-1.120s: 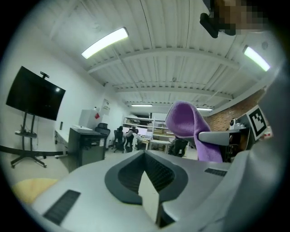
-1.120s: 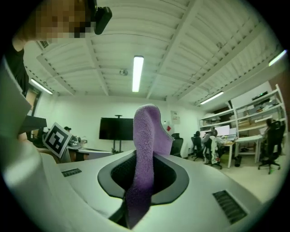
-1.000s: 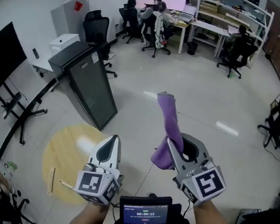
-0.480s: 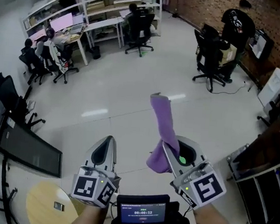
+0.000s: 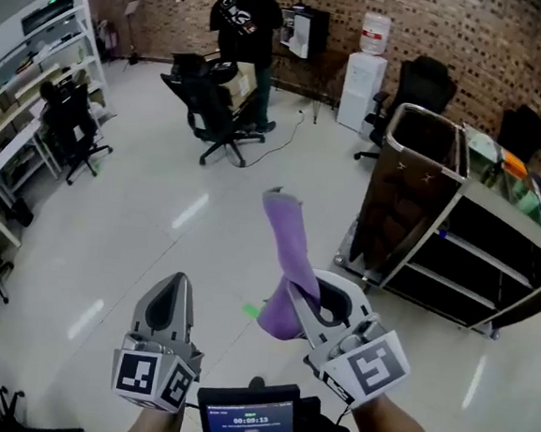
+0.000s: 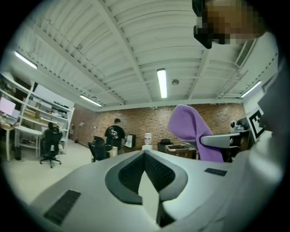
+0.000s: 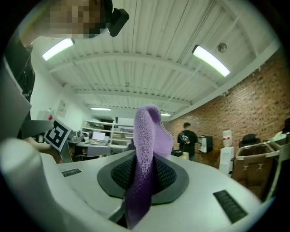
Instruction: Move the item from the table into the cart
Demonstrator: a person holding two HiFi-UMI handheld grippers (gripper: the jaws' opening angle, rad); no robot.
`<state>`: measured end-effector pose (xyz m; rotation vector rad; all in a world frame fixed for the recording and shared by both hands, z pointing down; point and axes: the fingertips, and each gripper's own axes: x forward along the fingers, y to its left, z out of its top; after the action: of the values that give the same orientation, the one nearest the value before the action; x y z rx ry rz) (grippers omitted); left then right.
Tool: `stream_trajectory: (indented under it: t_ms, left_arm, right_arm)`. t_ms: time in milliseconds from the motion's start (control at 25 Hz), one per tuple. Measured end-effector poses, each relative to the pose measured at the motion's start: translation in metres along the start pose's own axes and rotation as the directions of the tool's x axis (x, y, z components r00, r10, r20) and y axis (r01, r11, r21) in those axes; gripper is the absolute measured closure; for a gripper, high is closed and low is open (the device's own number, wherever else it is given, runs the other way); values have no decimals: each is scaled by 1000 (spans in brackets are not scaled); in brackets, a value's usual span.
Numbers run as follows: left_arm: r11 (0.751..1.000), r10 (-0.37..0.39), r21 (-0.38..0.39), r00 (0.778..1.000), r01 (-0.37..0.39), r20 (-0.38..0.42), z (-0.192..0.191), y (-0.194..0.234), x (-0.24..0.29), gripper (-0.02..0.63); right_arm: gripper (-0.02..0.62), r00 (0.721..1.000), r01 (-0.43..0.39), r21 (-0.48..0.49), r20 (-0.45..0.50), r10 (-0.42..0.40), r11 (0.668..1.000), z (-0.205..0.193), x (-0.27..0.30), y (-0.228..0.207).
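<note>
Right gripper (image 5: 308, 298) jaws clamped on the purple cloth (image 5: 285, 245). The cloth sticks up above the jaws, held in the air over the floor (image 5: 159, 201). Left gripper (image 5: 173, 291) jaws together, nothing between them, just beside the right one. Cart (image 5: 399, 198) stands ahead to the right, apart from the cloth.

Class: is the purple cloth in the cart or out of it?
Out. The purple cloth is pinched in the right tool, held up over the floor, apart from the cart at the right.
</note>
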<state>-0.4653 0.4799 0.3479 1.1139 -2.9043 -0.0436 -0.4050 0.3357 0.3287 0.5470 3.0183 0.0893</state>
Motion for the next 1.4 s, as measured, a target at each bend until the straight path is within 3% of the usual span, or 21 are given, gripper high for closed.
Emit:
stream_trajectory:
  t_ms: [120,200,320,400,480,600,680,840,960,1120,1280,1400]
  left_arm:
    - [988,-152,36,988,152,18,3,-53,72,606]
    - [965,-258,70,965,254,40,6,-86,108,606]
    - [909,-416,44,909,415,31,-5,-139,169,606]
    - [875,-483,10,875,483,14,-14,-182,206,606]
    - [841,-541,-1,841,541,3,-21,-239,241,606]
    - [769,-639,-7,769,639,17,-21,-345,293,606]
    - [729,-684,-10,729,684,26,-20,-416,317,606]
    - [679,-734,-6,678,735,36,-15,-538,356,606]
    - [616,-787,-15,616,788,31,-14,-610,389,606]
    - [535,-845,5,535,845,15,-18,-685,434,606]
    - [481,-877,27,481,876,10,-20,-735,494,606]
    - [419,-907,57,420,906,-4,-18,-767,541,606]
  right_arm:
    - [554,983,185,7,2,-185,983,-1,-33,-81]
    - [554,957,291,-6,-18,-291,957,-6,-58,-118]
    - [554,886,462,-17,-36,-463,886,-16,-100,-177]
    - [554,840,542,-10,-37,-542,841,-20,-132,-220]
    - [554,798,601,-20,-40,-601,799,-23,-173,-267]
    - [554,716,698,-13,-16,-698,716,-23,-251,-340]
    - [554,672,741,-14,-6,-741,672,-23,-303,-382]
    - [554,626,779,-55,17,-780,625,-7,-389,-460]
    - [554,577,816,-46,20,-816,576,-5,-431,-514]
    - [554,514,857,-39,27,-857,513,-12,-465,-577]
    - [554,464,885,-60,33,-885,461,-16,-475,-646]
    - [554,395,918,-67,34,-918,392,-16,-478,-692]
